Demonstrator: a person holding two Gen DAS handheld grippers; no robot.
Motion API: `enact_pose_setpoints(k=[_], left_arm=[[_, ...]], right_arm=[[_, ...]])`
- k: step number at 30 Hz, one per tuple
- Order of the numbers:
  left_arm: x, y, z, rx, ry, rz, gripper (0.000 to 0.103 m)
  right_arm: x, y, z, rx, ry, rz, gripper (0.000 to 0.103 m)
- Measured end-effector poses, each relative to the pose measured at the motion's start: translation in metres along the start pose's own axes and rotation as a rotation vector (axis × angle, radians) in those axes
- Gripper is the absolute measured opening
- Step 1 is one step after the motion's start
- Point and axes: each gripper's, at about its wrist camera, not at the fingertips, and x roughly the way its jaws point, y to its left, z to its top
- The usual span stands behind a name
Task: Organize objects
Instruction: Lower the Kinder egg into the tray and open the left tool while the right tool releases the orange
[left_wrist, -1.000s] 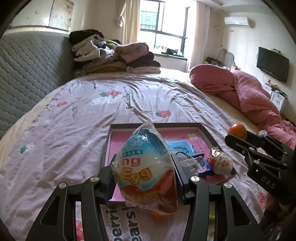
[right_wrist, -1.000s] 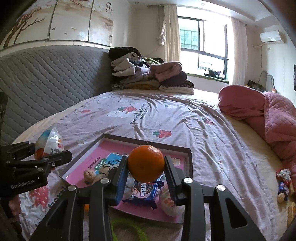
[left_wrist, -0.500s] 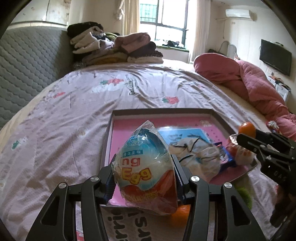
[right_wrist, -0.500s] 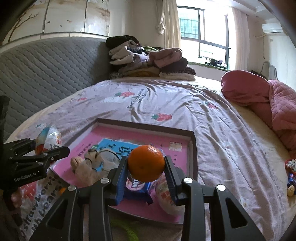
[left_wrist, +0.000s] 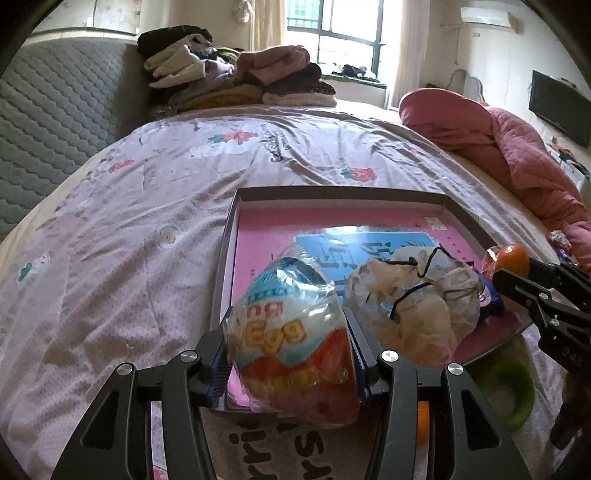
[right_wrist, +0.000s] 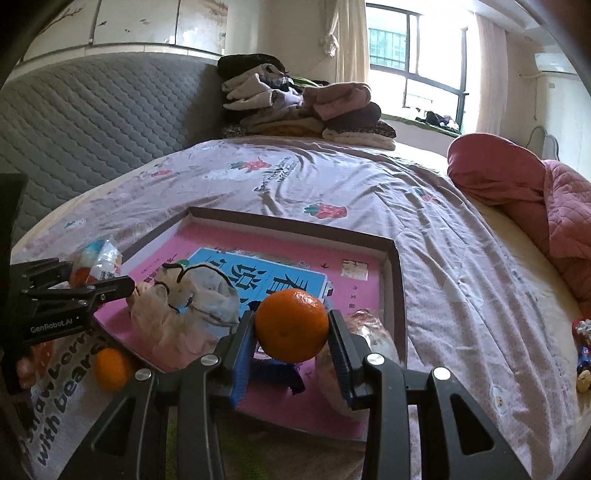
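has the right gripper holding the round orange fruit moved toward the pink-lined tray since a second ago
Yes. The right gripper, jaws shut on the round orange fruit, has come down and forward: the pink-lined tray looms larger and closer beneath it in the right wrist view.

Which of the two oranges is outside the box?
The loose orange lying on the bedsheet by the box's near-left corner. The other orange is clamped in the right gripper's fingers above the box.

Wrapped egg (left_wrist: 291, 339) and orange (right_wrist: 291, 325) above the pink tray (right_wrist: 391, 266)
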Motion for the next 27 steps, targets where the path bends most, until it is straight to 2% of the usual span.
enact_pose_setpoints(k=[8, 23, 27], left_arm=[[0.011, -0.006, -0.009, 0.012, 0.043, -0.017, 0.054], [0.014, -0.006, -0.01, 0.008, 0.035, -0.047, 0.054], [0.014, -0.006, -0.01, 0.006, 0.035, -0.051, 0.057]], right_arm=[[0.005, 0.01, -0.008, -0.023, 0.034, 0.026, 0.039], [0.013, 0.004, -0.012, 0.0, 0.044, -0.009, 0.039], [0.012, 0.005, -0.012, -0.005, 0.044, -0.011, 0.039]])
